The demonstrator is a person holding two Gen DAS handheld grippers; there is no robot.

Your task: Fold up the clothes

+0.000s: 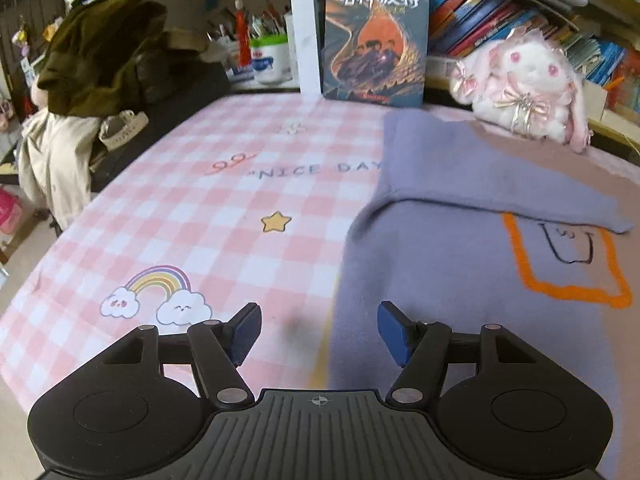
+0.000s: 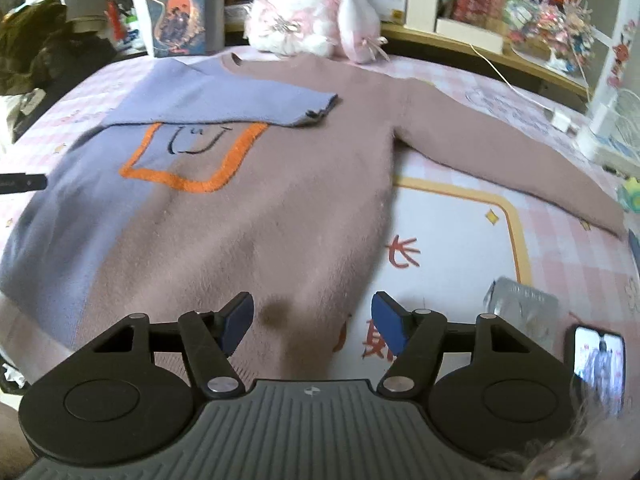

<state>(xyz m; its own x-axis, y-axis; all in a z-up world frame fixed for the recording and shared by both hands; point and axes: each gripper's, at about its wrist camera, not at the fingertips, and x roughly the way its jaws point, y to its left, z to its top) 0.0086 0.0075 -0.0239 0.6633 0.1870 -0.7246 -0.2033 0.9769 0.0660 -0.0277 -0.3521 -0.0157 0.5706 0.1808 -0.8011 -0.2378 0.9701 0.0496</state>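
On the pink checked sheet (image 1: 200, 208) "NICE DAY" reads; only the right view shows the sweater's (image 2: 280, 200) outstretched sleeve (image 2: 500, 160). Both left gripper (image 1: 319, 334) and right gripper (image 2: 312, 322) stand spread, empty.

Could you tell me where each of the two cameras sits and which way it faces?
Left wrist: on the left hand-held gripper, looking down over the sweater's purple edge and the checked cloth toward the book; open fingers show.
Right wrist: on the right hand-held gripper, looking down over the sweater's pink hem toward the shelves; open fingers show.
Shared: sweater, folded purple sleeve, plush rabbit, book.
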